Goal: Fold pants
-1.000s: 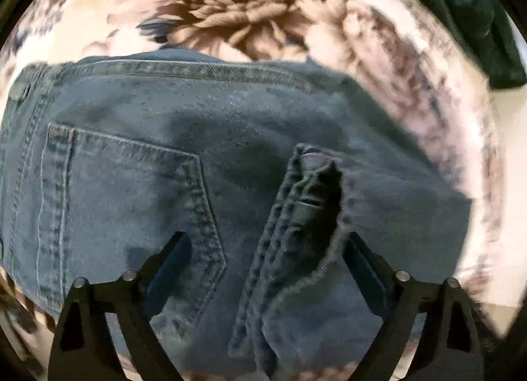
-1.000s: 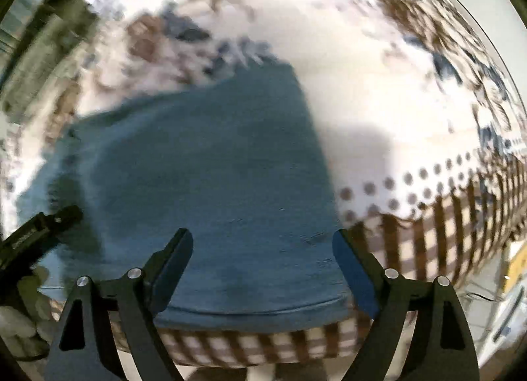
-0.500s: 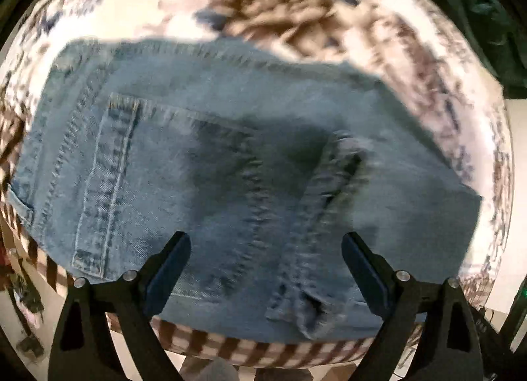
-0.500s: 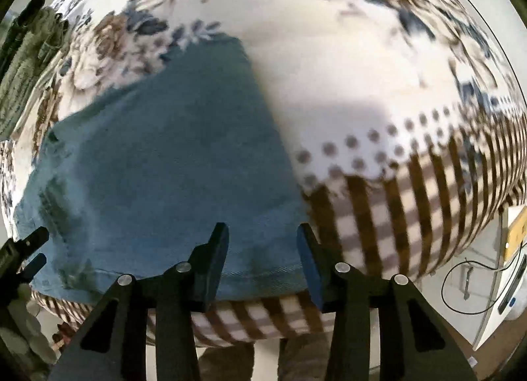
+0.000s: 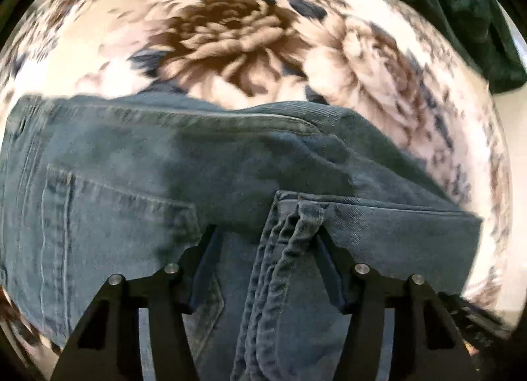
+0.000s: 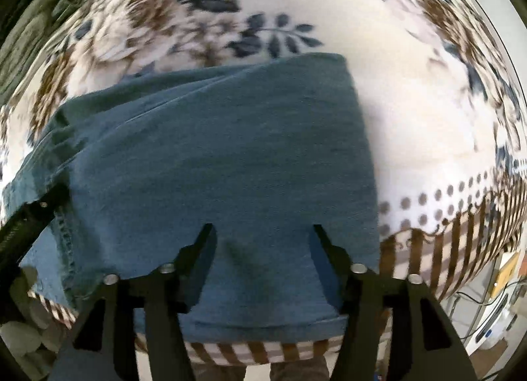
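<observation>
Jeans [image 5: 138,190] lie flat on the bed [image 5: 237,38], over a floral blanket, near its striped front edge [image 6: 454,242]. Long axis of the bundle runs left to right across both views; pocket and waistband end sits to the left, the plain folded end [image 6: 250,157] to the right.

Left claw [image 5: 266,252]: jaws about half open, straddling a raised ridge of hems [image 5: 283,249] that runs toward the camera. The ridge leans against the right-hand finger; the left-hand finger stands clear of it. I see no clamp on the cloth.

Right claw [image 6: 262,246]: jaws about half open, low over the plain denim just inside its near hem. Whether the tips touch the cloth I cannot tell. Nothing held.

Key relation: the hem ridge lies directly between the left claw's fingers and ahead of it, at right angles to the bundle's long axis. The left claw is the nearer one to that ridge; the right claw has only flat cloth beneath it.

Judgement: the next fold likely starts from a pinch on the ridge by the left claw, the right claw taking the near hem in parallel. The right view is blurred at its edges.
</observation>
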